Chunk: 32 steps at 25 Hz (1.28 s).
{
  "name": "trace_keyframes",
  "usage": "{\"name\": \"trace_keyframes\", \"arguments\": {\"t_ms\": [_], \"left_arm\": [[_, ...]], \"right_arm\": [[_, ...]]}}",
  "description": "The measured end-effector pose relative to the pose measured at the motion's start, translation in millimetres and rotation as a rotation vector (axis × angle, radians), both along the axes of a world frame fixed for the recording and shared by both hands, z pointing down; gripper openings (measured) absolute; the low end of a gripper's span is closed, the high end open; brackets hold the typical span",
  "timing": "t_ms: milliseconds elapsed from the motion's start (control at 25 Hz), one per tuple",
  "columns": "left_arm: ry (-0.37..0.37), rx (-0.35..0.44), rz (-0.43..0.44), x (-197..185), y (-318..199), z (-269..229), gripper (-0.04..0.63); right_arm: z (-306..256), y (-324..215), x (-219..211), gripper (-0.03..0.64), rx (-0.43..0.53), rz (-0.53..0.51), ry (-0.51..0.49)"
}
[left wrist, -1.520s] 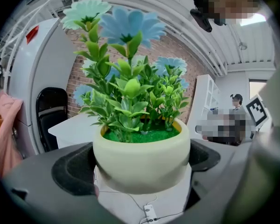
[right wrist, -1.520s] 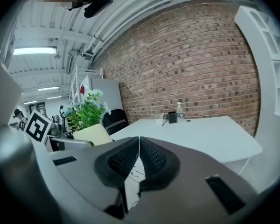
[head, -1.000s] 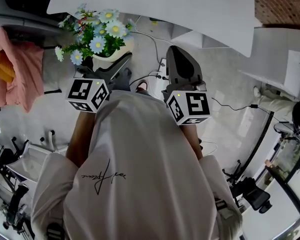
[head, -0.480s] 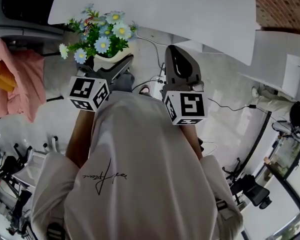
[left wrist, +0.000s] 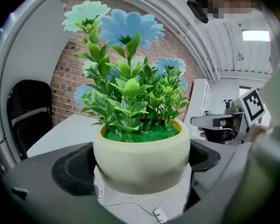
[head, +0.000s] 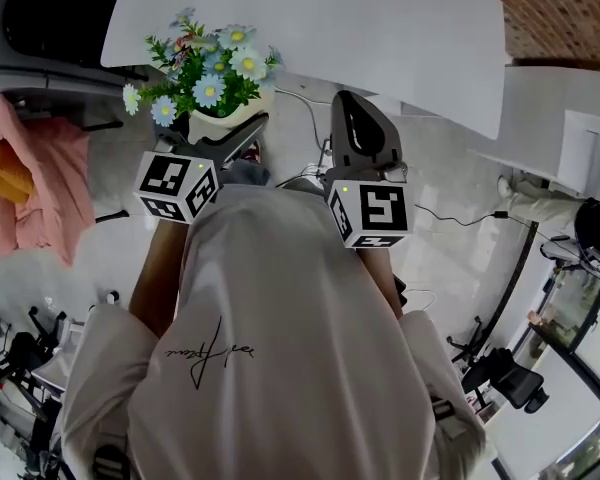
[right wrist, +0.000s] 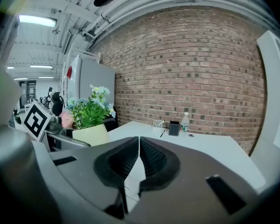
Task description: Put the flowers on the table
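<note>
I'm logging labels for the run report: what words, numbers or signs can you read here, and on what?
No text reads clearly.
Shirt: cursive scrawl, not legible.
Marker cube on the left claw, marker cube on the right claw: square patterns, no letters.
Bottle on the table: label too small to read.
Flower pot: no print on the side shown.

You stand in an office-like workroom: a brick wall (right wrist: pixel 186 64), long white surfaces (head: pixel 380 28), a wheeled office chair (head: pixel 513 385), cables (head: pixel 460 216) across the pale floor (head: pixel 440 168), strip lights (right wrist: pixel 37 21) overhead, a water bottle (right wrist: pixel 185 122) by a pen holder (right wrist: pixel 173 128).
</note>
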<state>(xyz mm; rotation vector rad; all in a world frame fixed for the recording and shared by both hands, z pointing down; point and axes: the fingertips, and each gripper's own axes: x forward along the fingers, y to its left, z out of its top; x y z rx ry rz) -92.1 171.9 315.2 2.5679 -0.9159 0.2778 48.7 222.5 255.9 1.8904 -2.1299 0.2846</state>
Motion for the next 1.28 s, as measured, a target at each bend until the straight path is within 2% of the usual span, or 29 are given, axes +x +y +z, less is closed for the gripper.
{"name": "trace_keyframes", "arguments": {"t_ms": [600,1080,1280], "left_arm": [[0.016,-0.011,-0.027,-11,-33,-4,0.591],[-0.003,-0.005,-0.05,16,-80,-8,0.591],[-0.007,-0.017,-0.054,33,-126,-11,0.591]], "right_arm": [[0,-41,5,0.026,-0.001,0.008,-0.022],[0,-95,24,0.026,-0.002,-0.026,-0.064],[0,-142,41,0.026,-0.015,-0.024,-0.076]]}}
